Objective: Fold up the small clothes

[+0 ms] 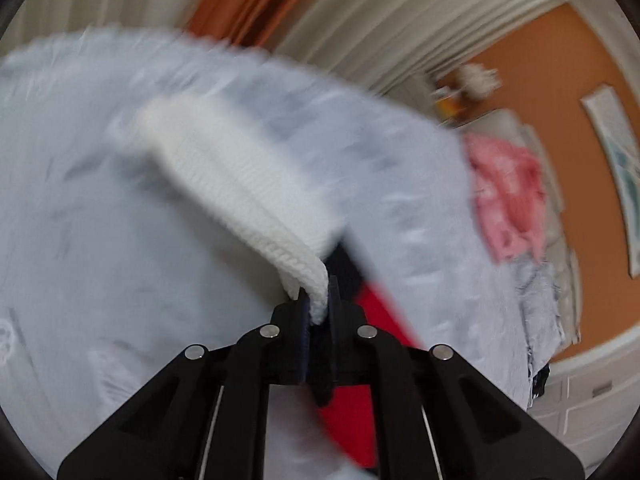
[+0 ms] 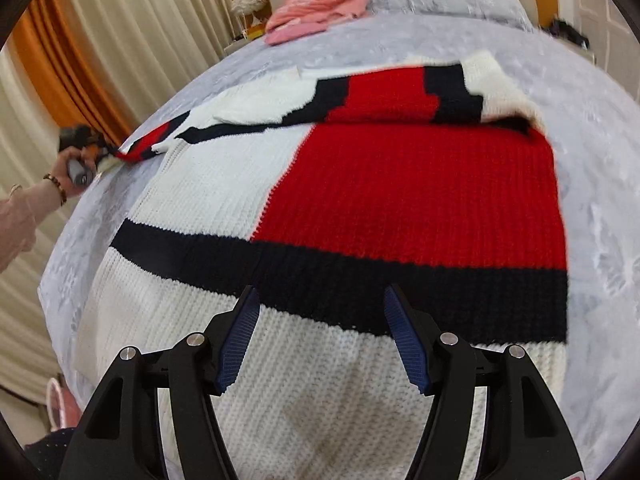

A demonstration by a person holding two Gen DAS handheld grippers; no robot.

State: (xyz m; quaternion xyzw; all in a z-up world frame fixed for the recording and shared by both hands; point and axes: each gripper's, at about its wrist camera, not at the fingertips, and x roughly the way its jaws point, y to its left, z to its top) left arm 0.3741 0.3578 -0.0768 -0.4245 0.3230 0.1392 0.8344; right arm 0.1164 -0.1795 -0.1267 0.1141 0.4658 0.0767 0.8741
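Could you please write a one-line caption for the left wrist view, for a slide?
Left gripper shut on the white ribbed cuff of a knit sweater, held above the grey bedspread.

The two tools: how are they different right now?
The left tool is shut, pinching a white knitted edge of the sweater; the right tool stands open with nothing between its pads. The left tool stretches a sleeve out to the side, while the right tool hangs over the sweater's white and black bottom part. Both are black with blue pads, and both are over the grey bed.
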